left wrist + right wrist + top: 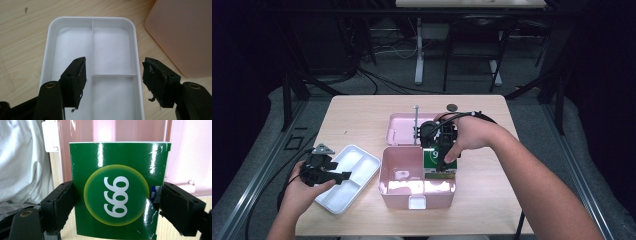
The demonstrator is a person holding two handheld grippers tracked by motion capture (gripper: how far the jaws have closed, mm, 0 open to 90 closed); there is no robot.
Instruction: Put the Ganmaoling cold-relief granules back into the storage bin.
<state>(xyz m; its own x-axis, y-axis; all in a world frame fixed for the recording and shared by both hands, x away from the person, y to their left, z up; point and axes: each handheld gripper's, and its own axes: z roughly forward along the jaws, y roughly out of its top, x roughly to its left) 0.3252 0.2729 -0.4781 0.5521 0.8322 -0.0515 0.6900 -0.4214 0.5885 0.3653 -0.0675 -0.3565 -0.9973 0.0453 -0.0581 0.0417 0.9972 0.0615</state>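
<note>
So the person's right gripper has a glossy green cardboard box with a yellow-ringed "999" logo clamped between its fingers, one pad on each side of the pack. In the high view that green box sits at the right end of the open pink plastic storage case, sticking up above its rim, so it's either just going in or just coming out; hard to say which from one moment. The case's pink lid lies flat on the desk just behind it, with a thin metal rod standing near its right edge.

The left gripper is doing nothing much yet. It hovers over the near end of the white plastic divided tray, which lies to the left of the case and close beside it. In the left gripper view its fingers stand wide apart with nothing between them, and the tray under them has all three compartments bare.

Best guess on progress: early to middle. The green box is firmly held, but it isn't resting anywhere final, and the tray hasn't received a thing. Whether the rest of the case holds anything is hard to tell, the glare on the near side washes it out. Left to do looks like placing the box and letting go.
</note>
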